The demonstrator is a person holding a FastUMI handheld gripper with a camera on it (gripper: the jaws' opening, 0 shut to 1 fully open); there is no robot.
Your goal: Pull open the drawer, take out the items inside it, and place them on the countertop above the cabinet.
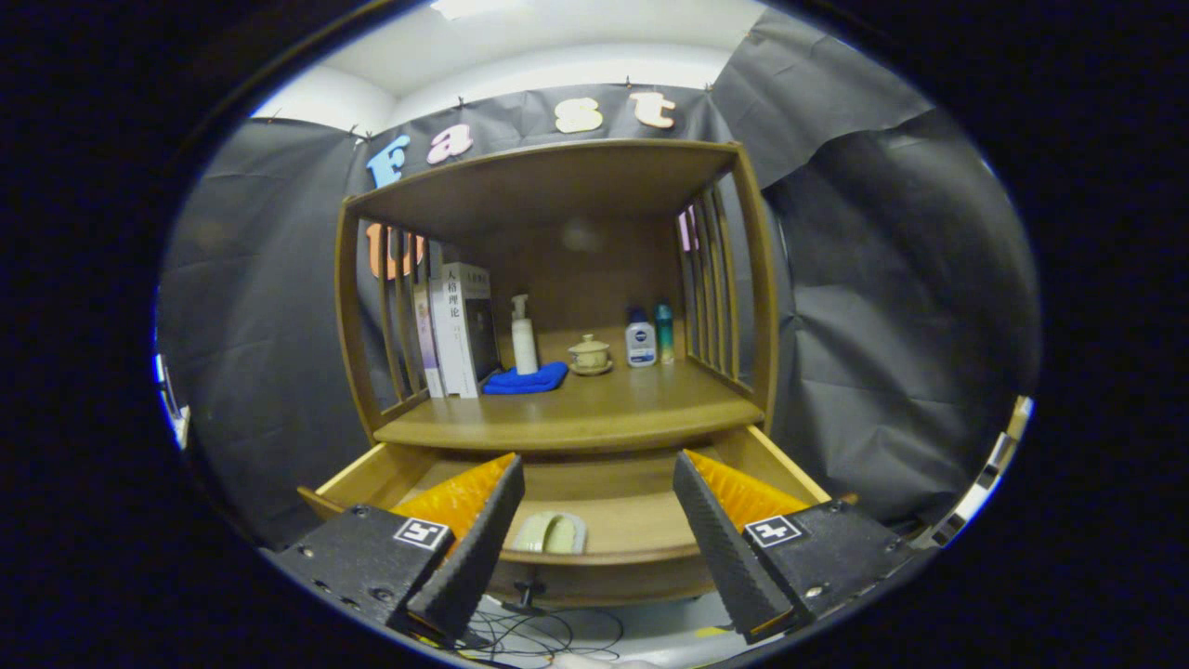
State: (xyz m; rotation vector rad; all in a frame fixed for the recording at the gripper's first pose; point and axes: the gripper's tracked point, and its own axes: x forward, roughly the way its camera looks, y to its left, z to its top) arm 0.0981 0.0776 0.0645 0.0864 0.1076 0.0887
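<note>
The wooden cabinet's drawer (641,562) stands pulled out below the countertop (594,413). Inside it, near the front wall, lies a small pale green and white item (552,533). My gripper (594,478) hovers above the drawer, open, with nothing between its fingers; the pale item lies between and below them. The drawer's small dark knob (529,593) sticks out of its front face.
On the countertop stand several books (455,330) at the left, a white pump bottle (524,336) on a folded blue cloth (526,379), a small lidded cup (590,354), and two small bottles (648,336). Slatted wooden sides and a top shelf enclose it. Cables (539,636) lie on the floor.
</note>
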